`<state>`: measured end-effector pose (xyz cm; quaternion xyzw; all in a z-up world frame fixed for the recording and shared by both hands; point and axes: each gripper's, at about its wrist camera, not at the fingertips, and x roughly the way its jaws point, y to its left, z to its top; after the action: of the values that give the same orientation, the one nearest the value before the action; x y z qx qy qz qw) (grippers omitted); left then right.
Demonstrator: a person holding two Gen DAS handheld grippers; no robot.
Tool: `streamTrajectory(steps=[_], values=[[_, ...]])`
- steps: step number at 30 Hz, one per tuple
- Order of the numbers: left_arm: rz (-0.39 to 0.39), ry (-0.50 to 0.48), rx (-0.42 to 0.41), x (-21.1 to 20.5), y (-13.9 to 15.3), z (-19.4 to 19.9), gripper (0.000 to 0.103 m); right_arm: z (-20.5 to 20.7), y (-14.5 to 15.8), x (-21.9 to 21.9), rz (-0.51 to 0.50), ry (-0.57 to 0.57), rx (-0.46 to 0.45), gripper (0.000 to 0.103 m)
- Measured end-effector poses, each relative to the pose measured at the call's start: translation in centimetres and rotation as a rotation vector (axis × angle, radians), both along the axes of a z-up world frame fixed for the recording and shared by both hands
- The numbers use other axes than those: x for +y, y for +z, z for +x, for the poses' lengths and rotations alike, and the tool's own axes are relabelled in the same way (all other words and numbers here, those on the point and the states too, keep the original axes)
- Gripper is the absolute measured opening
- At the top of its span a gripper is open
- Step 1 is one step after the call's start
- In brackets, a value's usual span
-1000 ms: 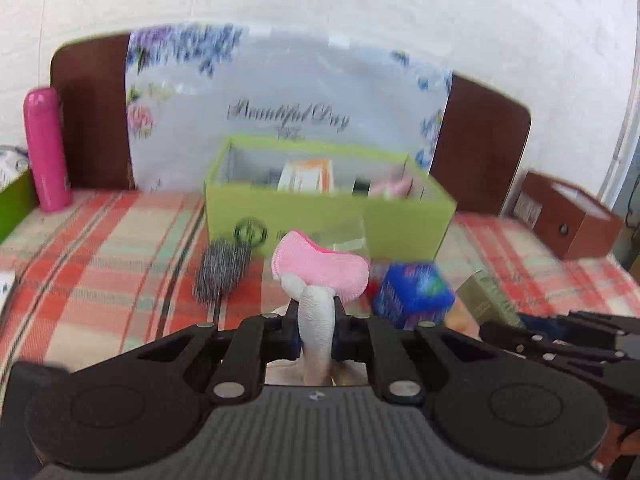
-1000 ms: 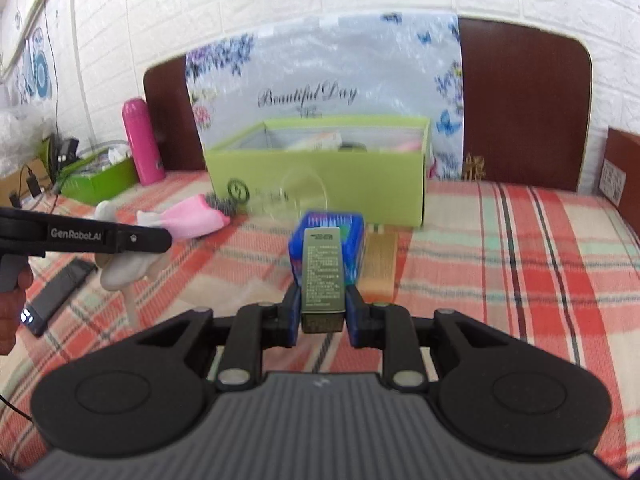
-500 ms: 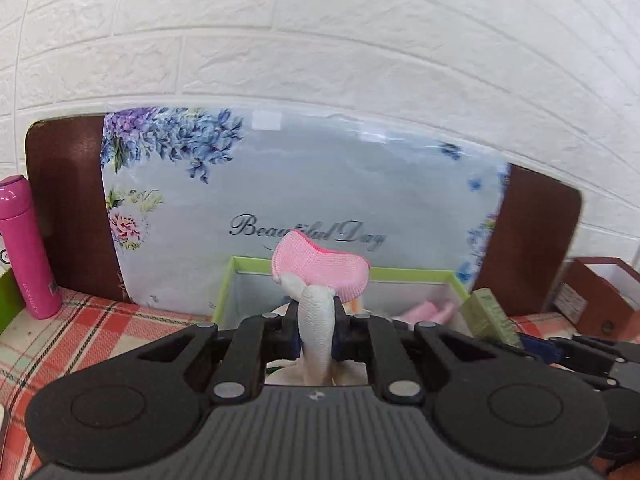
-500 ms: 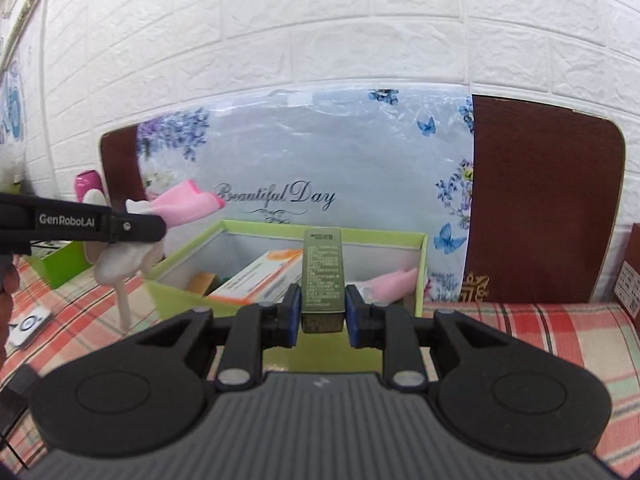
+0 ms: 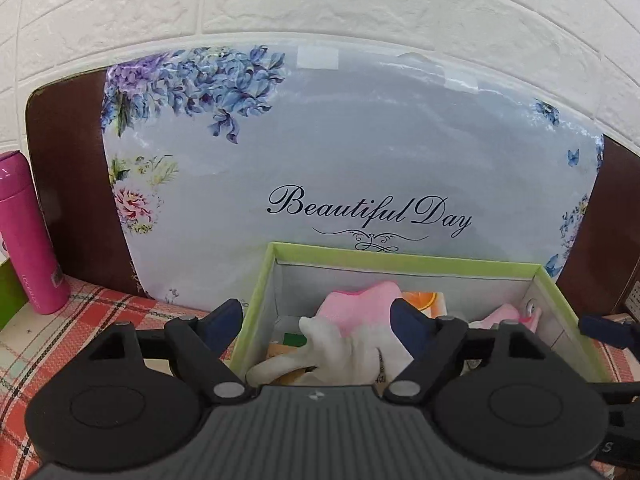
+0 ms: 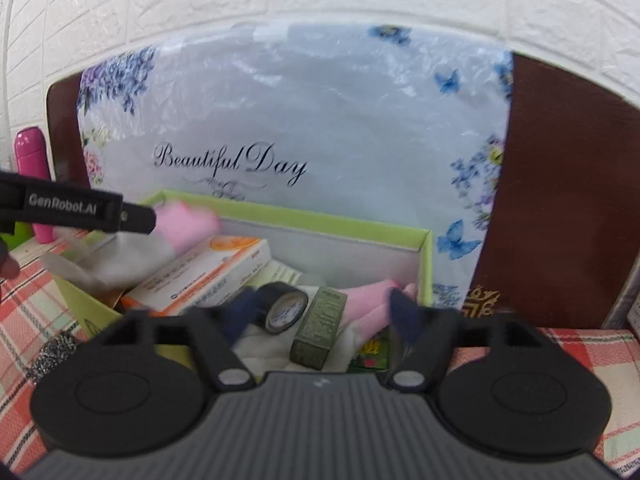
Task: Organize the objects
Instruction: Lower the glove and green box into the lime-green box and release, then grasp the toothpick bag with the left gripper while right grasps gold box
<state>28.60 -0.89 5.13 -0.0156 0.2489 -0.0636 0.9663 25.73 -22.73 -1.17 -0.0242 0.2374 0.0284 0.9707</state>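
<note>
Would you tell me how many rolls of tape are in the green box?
1. The roll of tape lies in the green box, beside the olive carton. Others may be hidden beneath the things piled there.

A white brick-patterned wall (image 5: 400, 8) rises behind everything, evenly lit. Against it stands a dark brown wooden board (image 6: 560, 184) with rounded corners, and a plastic-wrapped floral panel (image 5: 352, 152) reading "Beautiful Day" leans in front of that. Below spreads a red, white and green plaid cloth (image 5: 36, 344)
</note>
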Motion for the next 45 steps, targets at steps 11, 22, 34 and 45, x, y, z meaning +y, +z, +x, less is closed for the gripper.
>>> streamTrajectory(steps=[11, 22, 34, 45], values=[[0.008, 0.026, 0.026, -0.4, 2.0, -4.3, 0.084, -4.4, 2.3, -0.5, 0.031, -0.017, -0.046, 0.103], [-0.007, 0.0, 0.002, -1.0, 3.8, -11.3, 0.085, -11.0, 5.3, -0.3, 0.07, -0.008, -0.105, 0.103], [-0.02, -0.04, 0.068, -1.2, 0.7, -17.0, 0.085, -17.0, 4.5, -0.7, 0.085, -0.002, -0.11, 0.103], [-0.146, -0.151, 0.299, -3.0, -5.3, -20.7, 0.085, -21.6, -1.3, -2.6, 0.019, -0.071, 0.003, 0.103]])
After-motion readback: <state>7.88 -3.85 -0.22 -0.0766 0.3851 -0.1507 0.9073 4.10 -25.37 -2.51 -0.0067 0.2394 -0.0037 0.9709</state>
